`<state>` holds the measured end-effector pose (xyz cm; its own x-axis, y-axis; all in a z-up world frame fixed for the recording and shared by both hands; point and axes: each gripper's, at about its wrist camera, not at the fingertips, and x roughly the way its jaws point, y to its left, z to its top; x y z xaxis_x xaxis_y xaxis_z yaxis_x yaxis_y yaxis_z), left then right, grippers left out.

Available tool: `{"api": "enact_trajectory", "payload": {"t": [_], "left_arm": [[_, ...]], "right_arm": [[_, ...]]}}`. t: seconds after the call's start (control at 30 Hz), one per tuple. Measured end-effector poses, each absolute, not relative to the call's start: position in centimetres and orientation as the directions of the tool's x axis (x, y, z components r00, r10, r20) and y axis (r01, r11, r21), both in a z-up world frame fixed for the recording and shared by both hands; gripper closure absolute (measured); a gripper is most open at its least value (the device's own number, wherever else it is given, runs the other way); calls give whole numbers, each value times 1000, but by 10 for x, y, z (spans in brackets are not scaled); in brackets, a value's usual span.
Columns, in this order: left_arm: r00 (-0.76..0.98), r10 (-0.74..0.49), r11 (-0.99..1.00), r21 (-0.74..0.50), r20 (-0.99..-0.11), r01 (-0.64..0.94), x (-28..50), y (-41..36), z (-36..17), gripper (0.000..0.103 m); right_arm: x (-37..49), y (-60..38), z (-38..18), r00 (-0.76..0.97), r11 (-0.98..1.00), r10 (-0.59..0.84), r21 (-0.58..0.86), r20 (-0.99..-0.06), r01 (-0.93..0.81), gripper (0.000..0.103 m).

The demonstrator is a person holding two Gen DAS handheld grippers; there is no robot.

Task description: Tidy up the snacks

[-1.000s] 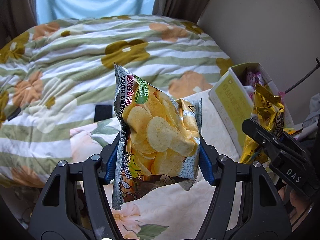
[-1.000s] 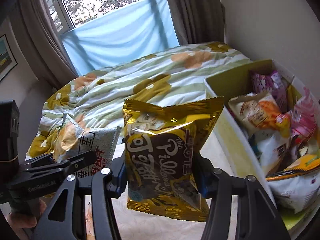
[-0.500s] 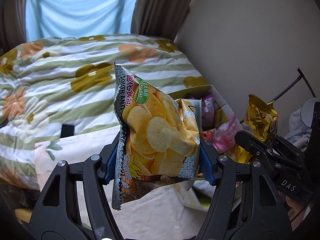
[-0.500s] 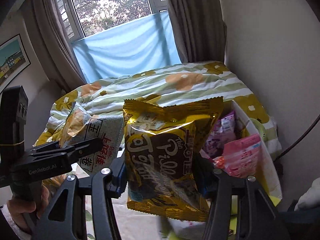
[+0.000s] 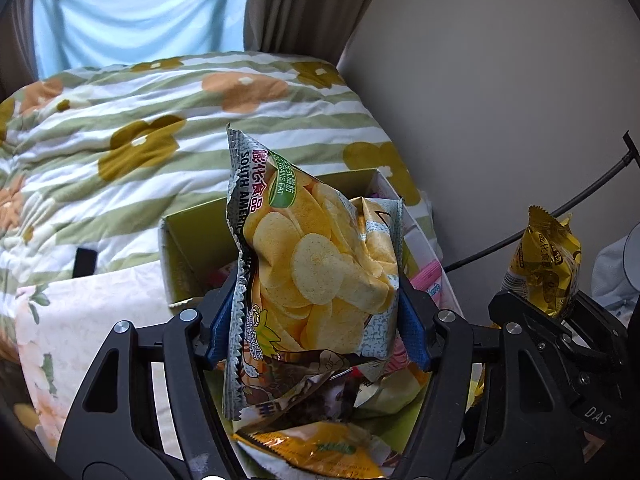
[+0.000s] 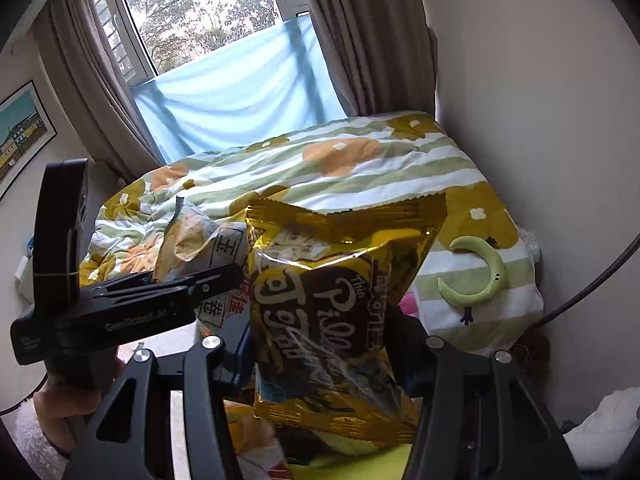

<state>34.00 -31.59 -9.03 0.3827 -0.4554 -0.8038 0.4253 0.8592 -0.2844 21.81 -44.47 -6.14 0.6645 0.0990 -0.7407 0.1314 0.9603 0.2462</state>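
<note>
My left gripper is shut on a silver potato chip bag and holds it upright over the open cardboard snack box. Several snack packs lie in the box, among them an orange pack and a pink pack. My right gripper is shut on a gold and brown snack bag, held above the box's near end. That gold bag also shows at the right of the left wrist view. The chip bag shows in the right wrist view, held by the left gripper.
The box sits on a bed with a floral quilt and a pale floral cloth. A beige wall and a black cable are close on the right. A green crescent toy lies on the quilt.
Both grippers have moved right and forward over the box with their bags still held. The box interior now lies directly under the chip bag.
</note>
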Motion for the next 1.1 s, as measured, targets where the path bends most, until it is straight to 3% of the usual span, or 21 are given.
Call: {"api": "enact_trajectory", "payload": {"t": [0.03,0.07,0.13,0.47,0.83,0.87,0.97,1.1], "left_arm": [[381,-447,863,-278,-809,423,342,-319,-93,32],[380,-428,870,-261,-820,419,343,-324,-96,18],[401,-388,888,-221,-830,403,344,-324,-99,0],[431,-372,906,-220,-822,362,319,-278,-91,0],[513,-263,953,-138,-817,268,277,-229,-72,0],[519,-248,959,-129,-818,254,273,-225,-72,0],[529,-218,969,-116,-820,218,259,-212,-75,0],[529,-192,977,-112,-826,181,239,-196,-84,0]], "right_arm": [[218,-447,-62,662,959,104,251,-742,131,52],[218,-449,-64,661,958,108,256,-743,131,52],[218,-454,-67,657,956,115,264,-745,132,52],[209,-455,-65,661,957,119,262,-740,121,52],[221,-418,-74,621,968,230,244,-750,-64,50],[222,-415,-77,616,968,235,240,-752,-76,43],[219,-409,-83,625,979,198,182,-755,-90,1],[205,-406,-89,634,987,161,135,-757,-89,0]]}}
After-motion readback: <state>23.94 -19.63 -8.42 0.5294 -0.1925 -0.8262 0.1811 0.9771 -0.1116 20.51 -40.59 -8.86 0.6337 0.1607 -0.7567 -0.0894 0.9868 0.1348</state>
